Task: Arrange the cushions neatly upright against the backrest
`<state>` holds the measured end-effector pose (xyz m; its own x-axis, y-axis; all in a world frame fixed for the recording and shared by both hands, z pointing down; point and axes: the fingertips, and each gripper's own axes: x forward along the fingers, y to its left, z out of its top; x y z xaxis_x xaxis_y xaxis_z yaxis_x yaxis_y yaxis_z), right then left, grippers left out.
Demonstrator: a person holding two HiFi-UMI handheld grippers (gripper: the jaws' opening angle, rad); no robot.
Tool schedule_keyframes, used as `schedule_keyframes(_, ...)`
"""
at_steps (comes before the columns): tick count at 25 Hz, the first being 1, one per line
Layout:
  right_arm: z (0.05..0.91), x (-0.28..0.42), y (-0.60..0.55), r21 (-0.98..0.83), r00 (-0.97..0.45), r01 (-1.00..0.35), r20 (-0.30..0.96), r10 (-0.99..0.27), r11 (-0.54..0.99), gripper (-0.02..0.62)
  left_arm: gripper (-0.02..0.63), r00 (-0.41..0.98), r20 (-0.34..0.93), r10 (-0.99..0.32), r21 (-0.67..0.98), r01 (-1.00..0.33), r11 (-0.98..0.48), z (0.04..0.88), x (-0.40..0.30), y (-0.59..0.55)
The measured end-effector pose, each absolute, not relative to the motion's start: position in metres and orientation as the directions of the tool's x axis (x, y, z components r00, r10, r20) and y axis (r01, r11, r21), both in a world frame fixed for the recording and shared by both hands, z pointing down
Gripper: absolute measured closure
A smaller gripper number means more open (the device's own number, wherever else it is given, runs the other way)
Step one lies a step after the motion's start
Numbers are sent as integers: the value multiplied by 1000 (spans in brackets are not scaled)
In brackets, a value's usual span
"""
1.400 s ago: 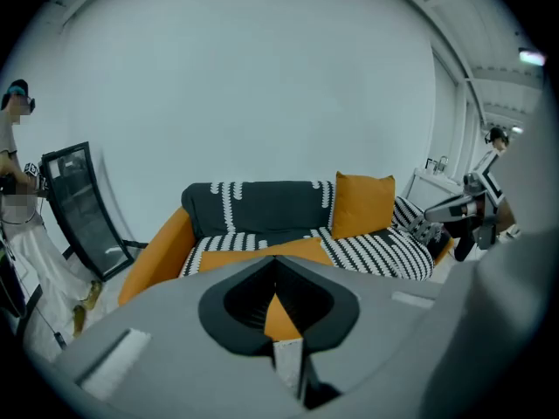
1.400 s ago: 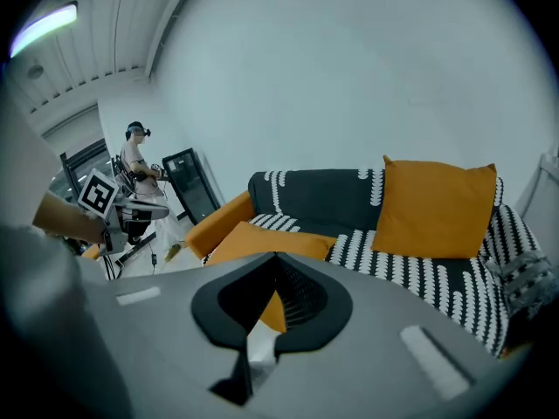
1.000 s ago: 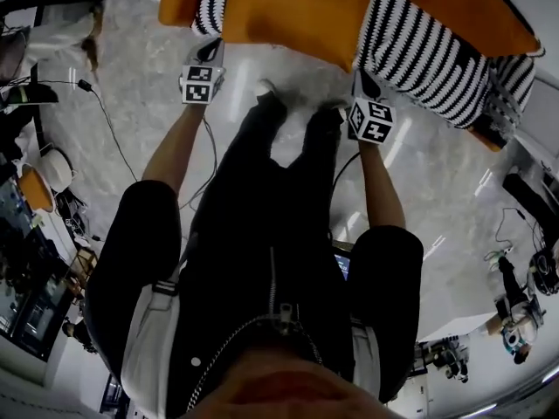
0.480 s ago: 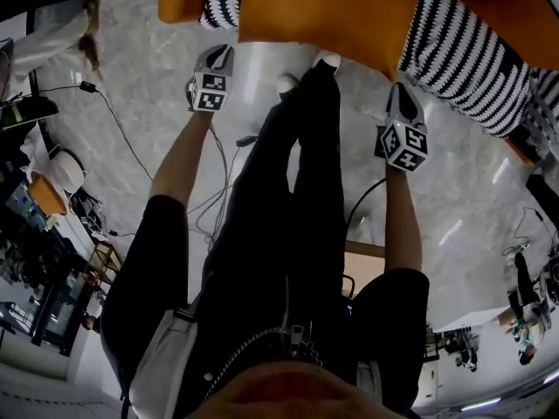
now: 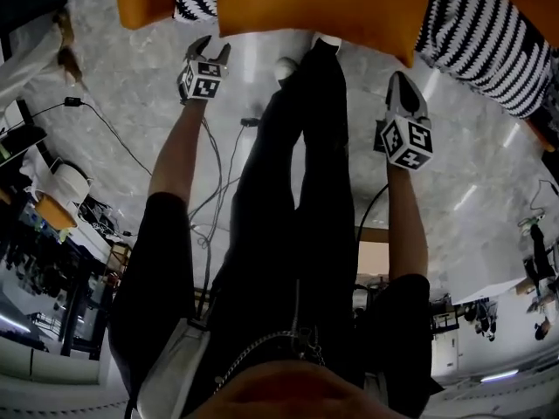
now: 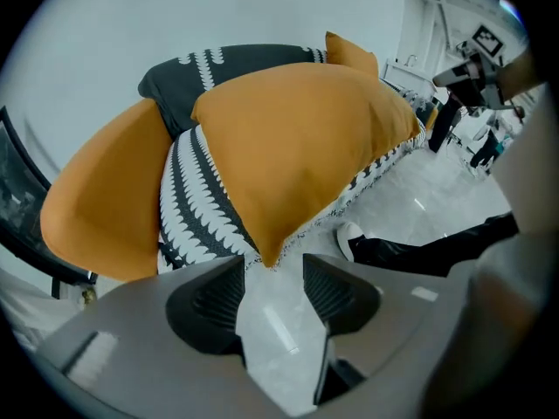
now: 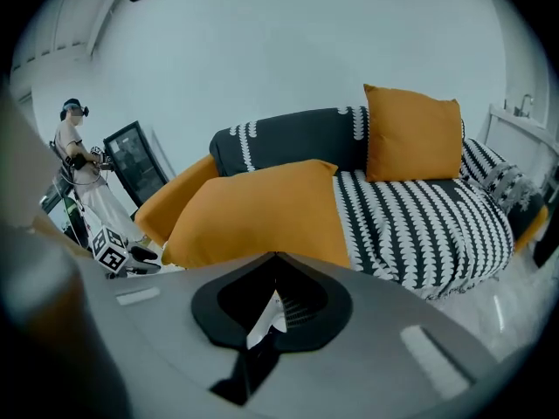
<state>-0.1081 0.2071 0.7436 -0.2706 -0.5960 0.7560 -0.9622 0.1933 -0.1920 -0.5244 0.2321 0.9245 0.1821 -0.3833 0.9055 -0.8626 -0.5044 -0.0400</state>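
The left gripper (image 6: 272,278) has just been spreading its jaws, with only floor between them, its tips just short of the corner of a flat orange cushion (image 6: 297,147) that overhangs the front edge of the patterned sofa (image 7: 419,225). The right gripper (image 7: 272,308) is pressed together and empty, near that same edge. A second orange cushion (image 6: 105,199) seems to slump off the sofa's left end, and a third cushion (image 7: 410,133) stands upright against the sofa's backrest (image 7: 288,138).

The head view looks steeply down past the person's legs (image 5: 297,190) to the marble floor (image 5: 131,85), the sofa (image 5: 489,33) along its top edge. Both gripper views face that sofa low and close, sharing the front orange cushion (image 6: 297,147)
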Motion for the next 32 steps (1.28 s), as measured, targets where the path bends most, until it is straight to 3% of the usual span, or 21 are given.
schedule_keyframes(5,756,-116,213,-188,-277,-959,778,-564,211,591,425,188,909,-372,-42,-847,-531,947,-525,219)
schedule_keyframes(7,757,-113,214,-172,-267,-961,786,-558,217,591,538,187,903,-387,-48,-851,-522,941,-524,211)
schedule_keyframes(9,762,-105,215,-152,-247,-965,801,-546,213,591,555,196,903,-383,-37,-851,-523,937,-522,210)
schedule_keyframes(13,774,-89,211,-112,-218,-967,833,-509,231,569,563,231,905,-358,7,-847,-531,915,-515,206)
schedule_keyframes(18,808,-72,212,-20,-152,-951,899,-410,309,442,563,261,899,-351,19,-825,-564,894,-510,206)
schedule_keyframes(22,846,-51,210,40,-85,-930,944,-319,364,408,563,261,906,-332,21,-813,-581,881,-509,206)
schedule_keyframes(26,885,-27,214,50,-20,-936,980,-196,349,402,563,256,920,-298,35,-809,-587,874,-506,206)
schedule_keyframes(30,900,-19,213,36,-13,-949,988,-153,312,407,561,237,935,-263,34,-798,-602,866,-505,206)
schedule_keyframes(32,899,-19,211,28,-24,-950,987,-161,312,466,561,232,940,-250,34,-793,-608,863,-503,206)
